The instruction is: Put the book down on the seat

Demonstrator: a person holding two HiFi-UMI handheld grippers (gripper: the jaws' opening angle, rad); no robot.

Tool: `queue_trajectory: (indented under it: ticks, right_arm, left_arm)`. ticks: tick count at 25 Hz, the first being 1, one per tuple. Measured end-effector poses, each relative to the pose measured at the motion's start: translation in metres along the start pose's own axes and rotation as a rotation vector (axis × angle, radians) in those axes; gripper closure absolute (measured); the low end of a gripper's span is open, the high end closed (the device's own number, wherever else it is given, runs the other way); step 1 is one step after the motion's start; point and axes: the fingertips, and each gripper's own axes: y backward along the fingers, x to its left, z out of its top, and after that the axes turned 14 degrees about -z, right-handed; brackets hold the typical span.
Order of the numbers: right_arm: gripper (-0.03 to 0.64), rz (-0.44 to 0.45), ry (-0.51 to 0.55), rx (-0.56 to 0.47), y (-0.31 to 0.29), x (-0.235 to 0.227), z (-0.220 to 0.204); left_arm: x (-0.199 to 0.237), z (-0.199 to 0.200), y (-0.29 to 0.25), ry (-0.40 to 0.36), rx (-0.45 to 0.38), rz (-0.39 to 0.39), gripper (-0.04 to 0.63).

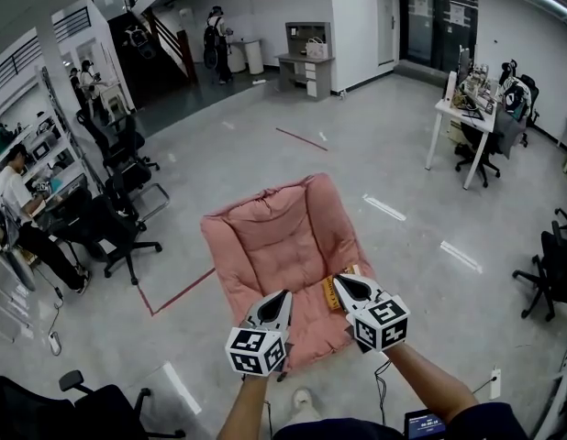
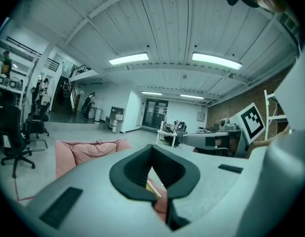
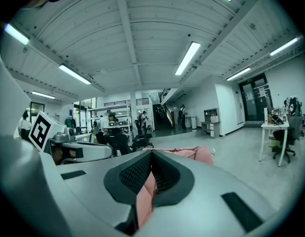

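Pink padded seat [image 1: 274, 236] is sitting on the grey floor [image 1: 394, 154] at centre frame in the head view, with its backrest pointing to the upper part of the picture. The book [image 1: 331, 294] is lying on the lower right part of the seat cushion. It is showing only as a narrow yellow-orange strip, with the rest hidden under the right gripper [image 1: 341, 283], whose tip is hovering just beside it. Cover and title cannot be made out. In the left gripper view a pale tan edge of the book is peeking through the gap below the jaw tips, against pink fabric. Left gripper [image 1: 282, 297] is hanging over the lower middle of the seat, its fingers pressed together with nothing between them. The right gripper's fingers are likewise closed tight on nothing, with only pink cushion showing past them.
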Motion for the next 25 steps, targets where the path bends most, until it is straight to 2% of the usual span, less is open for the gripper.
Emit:
queue_trajectory:
  ticks: [15, 25]
  right_arm:
    - [0.597, 0.038, 0.011, -0.076, 0.071, 0.019, 0.017]
    - [0.597, 0.049, 0.021, -0.088, 0.109, 0.035, 0.014]
  left_arm:
    - [-0.064, 0.007, 0.033, -0.04, -0.036, -0.002, 0.591]
    - [-0.099, 0.006, 0.055, -0.056, -0.047, -0.007, 0.591]
